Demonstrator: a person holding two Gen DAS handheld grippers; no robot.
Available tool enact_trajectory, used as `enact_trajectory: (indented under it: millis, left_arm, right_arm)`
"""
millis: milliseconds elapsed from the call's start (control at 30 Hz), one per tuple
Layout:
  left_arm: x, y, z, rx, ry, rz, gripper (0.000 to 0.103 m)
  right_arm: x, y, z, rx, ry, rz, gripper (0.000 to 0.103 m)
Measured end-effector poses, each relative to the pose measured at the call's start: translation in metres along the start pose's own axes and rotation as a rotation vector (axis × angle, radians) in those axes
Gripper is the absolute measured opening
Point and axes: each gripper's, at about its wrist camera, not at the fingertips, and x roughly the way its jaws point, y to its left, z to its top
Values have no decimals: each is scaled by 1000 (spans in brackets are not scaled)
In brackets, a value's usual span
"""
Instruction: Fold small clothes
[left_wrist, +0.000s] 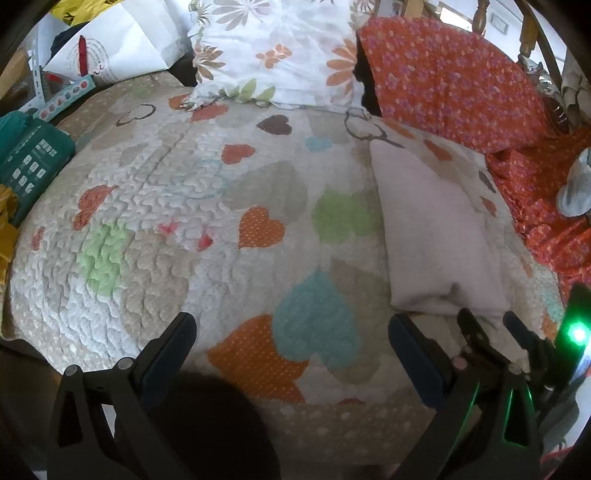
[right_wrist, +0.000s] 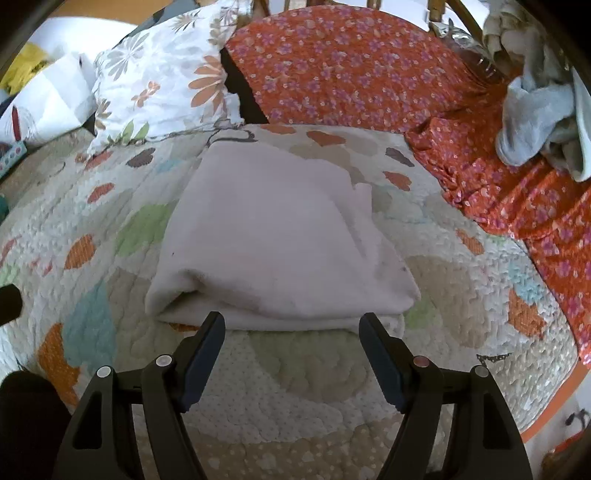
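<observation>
Here the pale pink cloth lies folded, seemingly in layers.

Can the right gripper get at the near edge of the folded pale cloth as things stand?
Probably yes: the right gripper is open, empty, right before the folded pale cloth, with only quilt between.

Pale pink folded cloth on a cream quilt with orange, green, blue hearts; orange floral bedspread; white flowered pillow.
</observation>
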Motion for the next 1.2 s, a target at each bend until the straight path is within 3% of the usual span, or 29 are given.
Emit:
enact_trajectory:
  millis: [1200]
  left_arm:
    - [-9,-19,-18,7,43,22,103]
  right_arm:
    - [7,-22,-6,37,2,58,80]
